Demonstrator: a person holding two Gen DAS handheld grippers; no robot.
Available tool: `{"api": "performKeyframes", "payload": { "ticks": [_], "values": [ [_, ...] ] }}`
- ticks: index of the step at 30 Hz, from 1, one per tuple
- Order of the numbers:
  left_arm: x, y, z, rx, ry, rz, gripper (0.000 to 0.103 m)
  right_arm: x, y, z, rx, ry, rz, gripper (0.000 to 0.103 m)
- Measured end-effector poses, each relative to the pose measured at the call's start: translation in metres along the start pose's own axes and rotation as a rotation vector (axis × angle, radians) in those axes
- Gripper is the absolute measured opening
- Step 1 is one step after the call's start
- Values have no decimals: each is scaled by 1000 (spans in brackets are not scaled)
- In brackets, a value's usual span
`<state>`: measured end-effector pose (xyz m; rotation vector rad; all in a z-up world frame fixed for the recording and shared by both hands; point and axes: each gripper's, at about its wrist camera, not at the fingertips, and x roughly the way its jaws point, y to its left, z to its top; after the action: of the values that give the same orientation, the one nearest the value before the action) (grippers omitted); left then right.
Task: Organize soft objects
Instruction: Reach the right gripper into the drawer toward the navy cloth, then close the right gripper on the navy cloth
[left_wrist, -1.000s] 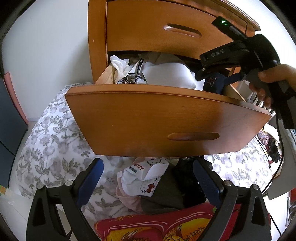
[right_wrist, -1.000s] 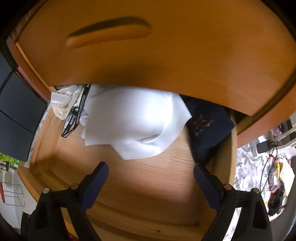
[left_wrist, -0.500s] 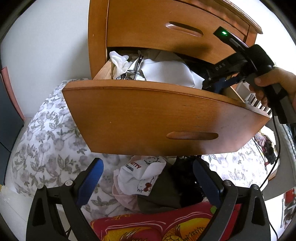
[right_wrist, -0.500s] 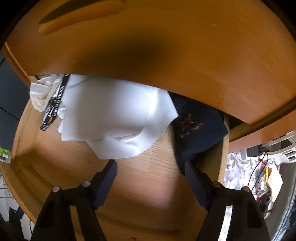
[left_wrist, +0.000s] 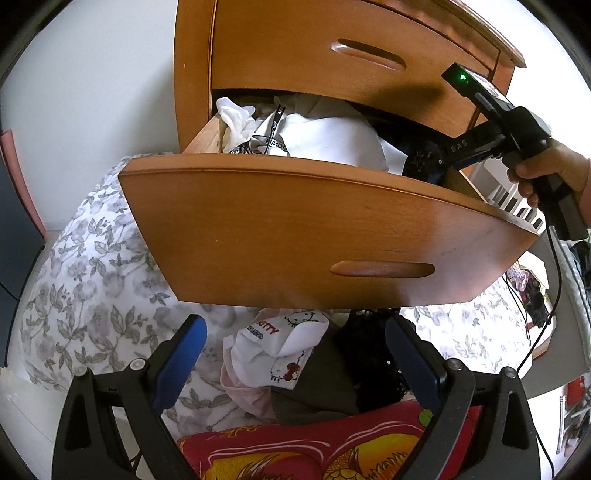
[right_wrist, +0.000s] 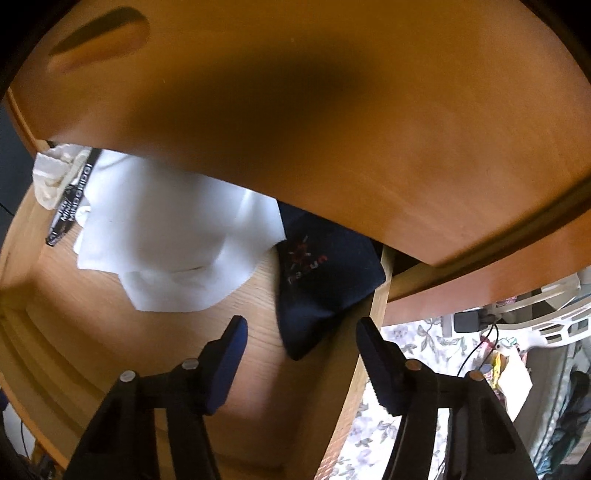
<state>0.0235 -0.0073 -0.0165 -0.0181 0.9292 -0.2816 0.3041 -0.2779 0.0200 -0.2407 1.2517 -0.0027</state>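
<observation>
Clothes fill the drawer (left_wrist: 325, 236): a white garment (right_wrist: 173, 236) mid-drawer, a navy one (right_wrist: 325, 280) against the side wall. Left gripper (left_wrist: 291, 354) hangs wide and empty over the bed pile. Right gripper (right_wrist: 301, 343), jaws closing, straddles the navy tip without pinching; it risks nipping the wall instead.
</observation>
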Motion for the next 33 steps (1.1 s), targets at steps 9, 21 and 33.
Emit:
{"api": "performKeyframes", "payload": {
  "ticks": [9,21,33],
  "values": [
    [1,-1,0,1,4,0,97,16,15,7,-117,12,-62,59],
    [4,0,1,-2,14,-11,97,25,40,6,-266,4,-154,53],
    [7,0,2,-5,26,-16,97,37,48,4,-302,-21,-245,20]
  ]
}}
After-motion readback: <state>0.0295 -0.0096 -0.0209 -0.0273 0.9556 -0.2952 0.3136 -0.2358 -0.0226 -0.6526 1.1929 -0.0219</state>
